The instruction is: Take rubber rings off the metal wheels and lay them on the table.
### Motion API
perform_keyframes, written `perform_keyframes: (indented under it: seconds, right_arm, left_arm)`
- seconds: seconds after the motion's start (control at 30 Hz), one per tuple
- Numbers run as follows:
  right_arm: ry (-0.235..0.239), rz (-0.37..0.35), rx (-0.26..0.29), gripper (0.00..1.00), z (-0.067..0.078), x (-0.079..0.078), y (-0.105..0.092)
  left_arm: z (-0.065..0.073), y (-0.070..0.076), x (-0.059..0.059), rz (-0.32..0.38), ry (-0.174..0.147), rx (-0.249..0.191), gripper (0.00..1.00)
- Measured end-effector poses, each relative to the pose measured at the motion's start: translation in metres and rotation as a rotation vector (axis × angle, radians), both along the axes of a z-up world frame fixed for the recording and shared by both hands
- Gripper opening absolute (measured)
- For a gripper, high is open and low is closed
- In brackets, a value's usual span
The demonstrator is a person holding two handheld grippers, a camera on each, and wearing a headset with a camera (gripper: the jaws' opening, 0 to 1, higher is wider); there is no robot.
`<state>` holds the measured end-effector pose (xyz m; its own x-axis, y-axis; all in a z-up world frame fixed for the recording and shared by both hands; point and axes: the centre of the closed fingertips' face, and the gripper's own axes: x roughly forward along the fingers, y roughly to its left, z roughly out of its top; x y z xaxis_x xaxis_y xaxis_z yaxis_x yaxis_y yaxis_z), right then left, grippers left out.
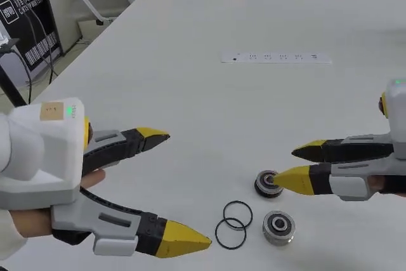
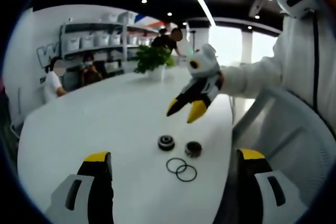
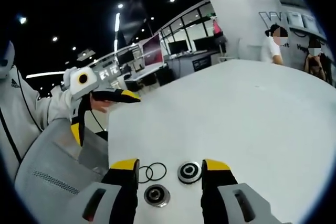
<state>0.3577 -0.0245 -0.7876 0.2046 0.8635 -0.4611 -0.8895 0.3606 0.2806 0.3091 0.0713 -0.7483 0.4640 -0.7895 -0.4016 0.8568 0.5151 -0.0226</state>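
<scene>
Head view: left gripper jaws wide, empty, left of the two loose rings on the table. Right gripper part open, lower tip at dark wheel up-right of rings, contact unclear. Silver wheel right of rings.
Left gripper view: jaws wide, both wheels beyond rings.
Right gripper view: part open, gripping nothing, dark wheel beside one jaw.

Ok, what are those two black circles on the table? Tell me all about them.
They are two thin black rings, rubber by the look, each a plain round loop. They lie flat on the white table and overlap a little, one across the other. The two metal wheels sit just beside them, apart. Nothing touches the rings but the table and each other.
</scene>
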Motion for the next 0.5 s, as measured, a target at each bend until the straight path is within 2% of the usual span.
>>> perform_keyframes:
  seconds: [0.13, 0.23, 0.33, 0.37, 0.43, 0.5]
  right_arm:
    - [-0.014, 0.003, -0.009, 0.48, -0.003, 0.002, -0.008]
    - [-0.025, -0.004, -0.030, 0.46, -0.008, 0.006, -0.014]
    - [-0.053, -0.007, -0.058, 0.46, -0.014, 0.010, -0.020]
    - [-0.058, -0.008, -0.061, 0.45, -0.015, 0.011, -0.021]
    - [-0.065, -0.002, -0.061, 0.43, -0.016, 0.011, -0.022]
    - [-0.081, 0.007, -0.071, 0.41, -0.019, 0.012, -0.022]
  left_arm:
    - [0.015, -0.004, 0.004, -0.006, -0.025, -0.015, 1.00]
    - [0.023, -0.008, 0.007, -0.024, -0.043, 0.002, 1.00]
    - [0.027, -0.010, 0.011, -0.032, -0.035, 0.021, 1.00]
    - [0.030, -0.011, 0.013, -0.035, -0.041, 0.029, 1.00]
    - [0.037, -0.014, 0.019, -0.041, -0.075, 0.032, 1.00]
    - [0.042, -0.018, 0.022, -0.046, -0.081, 0.026, 1.00]
